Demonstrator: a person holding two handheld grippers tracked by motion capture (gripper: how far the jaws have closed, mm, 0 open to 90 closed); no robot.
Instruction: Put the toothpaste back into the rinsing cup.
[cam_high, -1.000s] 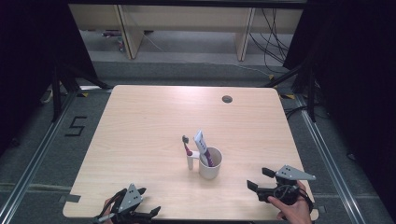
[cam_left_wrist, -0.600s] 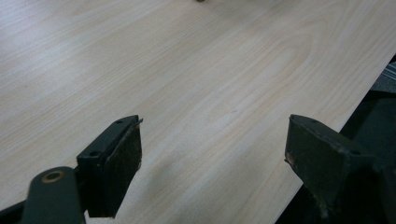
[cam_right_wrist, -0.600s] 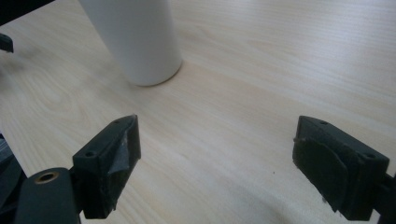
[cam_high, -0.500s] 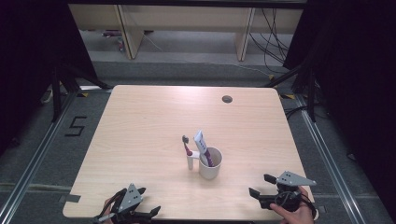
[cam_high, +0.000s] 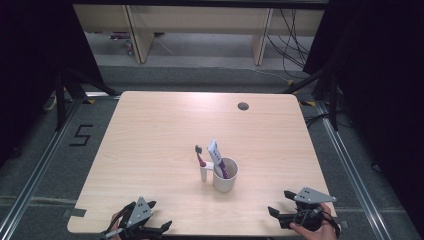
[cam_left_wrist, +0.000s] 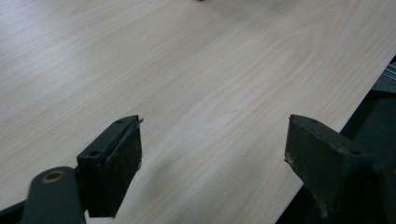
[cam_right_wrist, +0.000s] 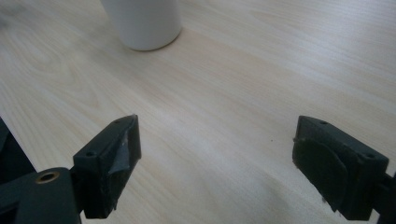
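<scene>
My right gripper (cam_high: 281, 210) has slid back toward six o'clock, away from the cup (cam_high: 224, 175); both grippers' fingers stay wide apart, holding nothing; my left gripper (cam_high: 157, 220) has not moved.

A single black numeral 5 (cam_high: 81, 135) can be read in the high view, marked on the grey floor (cam_high: 45, 165) just off the counter (cam_high: 150, 130) at about 9 o'clock from its middle. The tube (cam_high: 216, 151) standing in the white cup (cam_high: 226, 179) carries print too small to read
</scene>
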